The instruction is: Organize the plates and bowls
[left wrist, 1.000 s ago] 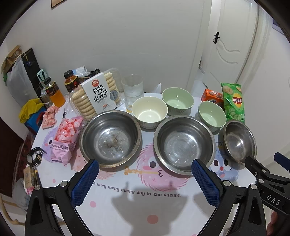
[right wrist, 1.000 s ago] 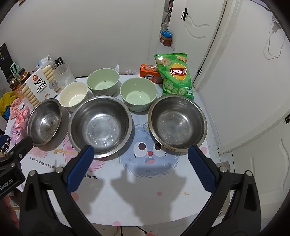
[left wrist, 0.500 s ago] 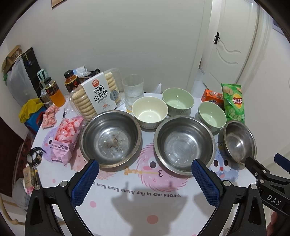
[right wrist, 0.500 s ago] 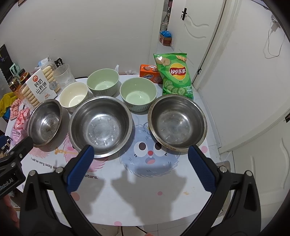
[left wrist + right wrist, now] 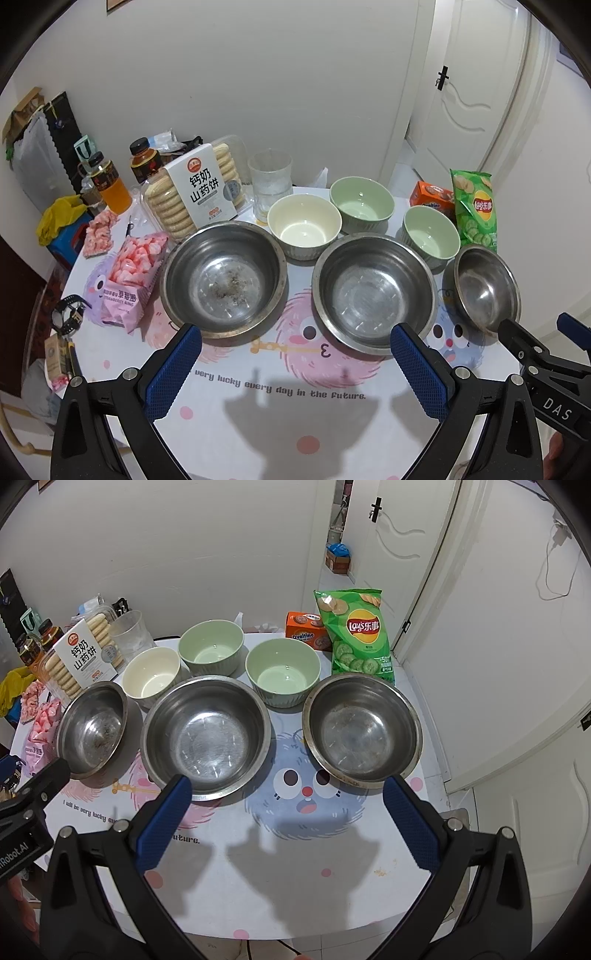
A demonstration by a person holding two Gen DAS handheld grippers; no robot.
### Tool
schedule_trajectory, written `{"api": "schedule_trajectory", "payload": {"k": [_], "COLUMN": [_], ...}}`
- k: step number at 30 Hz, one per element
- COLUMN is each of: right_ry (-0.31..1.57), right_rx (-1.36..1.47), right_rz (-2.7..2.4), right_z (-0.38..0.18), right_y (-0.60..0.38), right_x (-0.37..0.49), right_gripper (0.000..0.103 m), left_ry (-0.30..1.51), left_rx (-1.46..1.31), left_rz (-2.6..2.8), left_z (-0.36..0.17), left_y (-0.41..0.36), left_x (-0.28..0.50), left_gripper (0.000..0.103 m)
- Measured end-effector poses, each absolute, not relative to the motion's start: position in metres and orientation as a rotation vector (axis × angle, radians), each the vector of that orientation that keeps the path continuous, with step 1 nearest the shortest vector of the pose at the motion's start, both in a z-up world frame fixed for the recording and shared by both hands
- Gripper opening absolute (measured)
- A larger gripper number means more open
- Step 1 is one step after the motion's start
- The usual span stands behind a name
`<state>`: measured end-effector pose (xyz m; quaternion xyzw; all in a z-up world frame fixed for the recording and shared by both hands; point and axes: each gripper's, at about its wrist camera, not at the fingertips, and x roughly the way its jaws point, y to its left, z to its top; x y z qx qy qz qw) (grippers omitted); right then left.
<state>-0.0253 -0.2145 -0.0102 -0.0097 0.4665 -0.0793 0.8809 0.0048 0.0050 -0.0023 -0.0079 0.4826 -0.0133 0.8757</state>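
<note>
Stainless steel bowls (image 5: 207,734), 3 in a front row on the table (image 5: 332,849). Behind: 2 green bowls (image 5: 282,670), 1 cream bowl (image 5: 151,675), all upright, empty, unstacked. Left gripper (image 5: 295,373): blue-padded fingers spread wide, nothing held, above table's near edge. Right gripper (image 5: 288,823): likewise spread, empty, before middle and right steel bowls. Chip bag (image 5: 358,635) at rear right.

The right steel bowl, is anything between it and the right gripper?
No, nothing visible. The right gripper is open and hovers over bare tablecloth, and the right steel bowl sits just ahead of its right finger with only cloth between them. The chips bag stands behind the bowl.
</note>
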Motion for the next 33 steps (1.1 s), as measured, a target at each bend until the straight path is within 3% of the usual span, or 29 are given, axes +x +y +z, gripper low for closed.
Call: {"api": "schedule_trajectory", "payload": {"k": [18,33], "right_ry": [0.981,0.993], "right_rx": [-0.035,-0.042], "right_rz": [-0.145,0.027], "right_z": [-0.014,-0.032], "right_y": [-0.203,-0.154], "right_x": [-0.019,0.018], "right_gripper": [0.103,0.103], "left_ry": [1.064,1.159], "left_rx": [-0.050,-0.183], "left_rz": [-0.096,0.101], "left_z": [-0.017,-0.056], "left_y": [0.010,0.086], "left_x": [0.011,0.029], "left_gripper": [0.103,0.103]}}
